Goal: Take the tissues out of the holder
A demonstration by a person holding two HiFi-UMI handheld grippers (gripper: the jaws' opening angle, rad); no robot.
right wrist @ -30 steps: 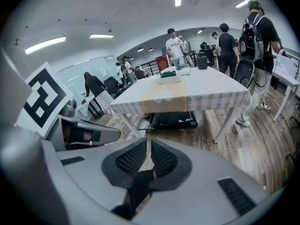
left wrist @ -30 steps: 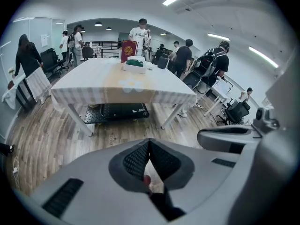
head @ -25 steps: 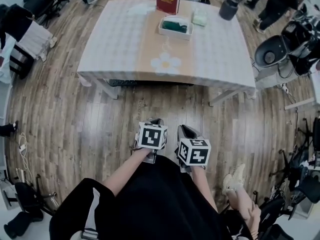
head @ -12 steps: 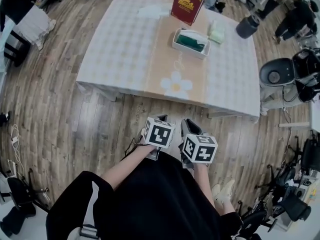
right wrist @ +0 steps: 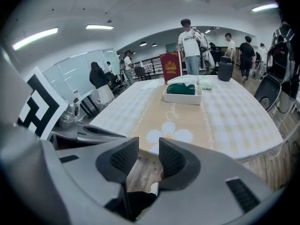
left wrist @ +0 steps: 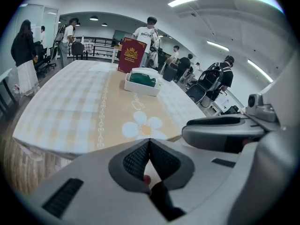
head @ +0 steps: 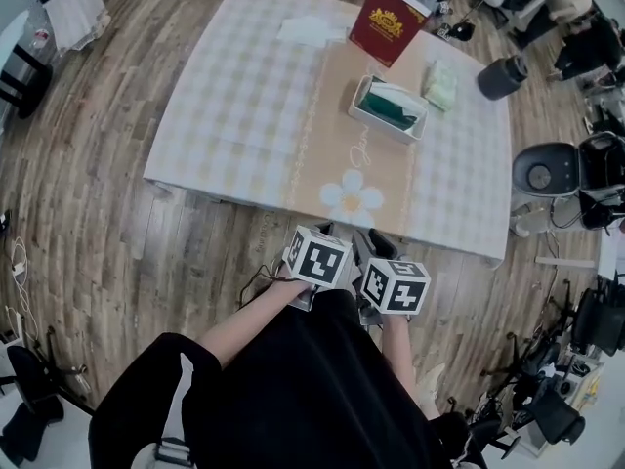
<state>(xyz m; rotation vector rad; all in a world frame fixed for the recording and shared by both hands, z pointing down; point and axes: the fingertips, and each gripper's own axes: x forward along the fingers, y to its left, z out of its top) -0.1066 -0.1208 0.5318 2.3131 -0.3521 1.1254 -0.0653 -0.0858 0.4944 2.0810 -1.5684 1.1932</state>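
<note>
Checking gripper views, I find left gripper (left wrist: 148,142) jaws together, right gripper (right wrist: 143,156) jaws just opened narrowly, empty; head view hides that; book (head: 389,22) lettering illegible.

left gripper (left wrist: 148,143): jaws together, pads meet at the tips, nothing between them
right gripper (right wrist: 148,154): jaws a small way apart, have just been opening, nothing between the pads
pose: both grippers side by side, close but not touching, pointing forward and down
left marker cube (head: 317,258): on top of left gripper, tilted
right marker cube (head: 395,287): on top of right gripper, a bit nearer the body than the left one
left forearm (head: 249,322): bare, angled in from lower left to its gripper
right forearm (head: 395,345): bare, short stretch showing, runs straight to its gripper
hands: mostly hidden under the cubes
torso (head: 293,399): in black, directly behind both grippers
</note>
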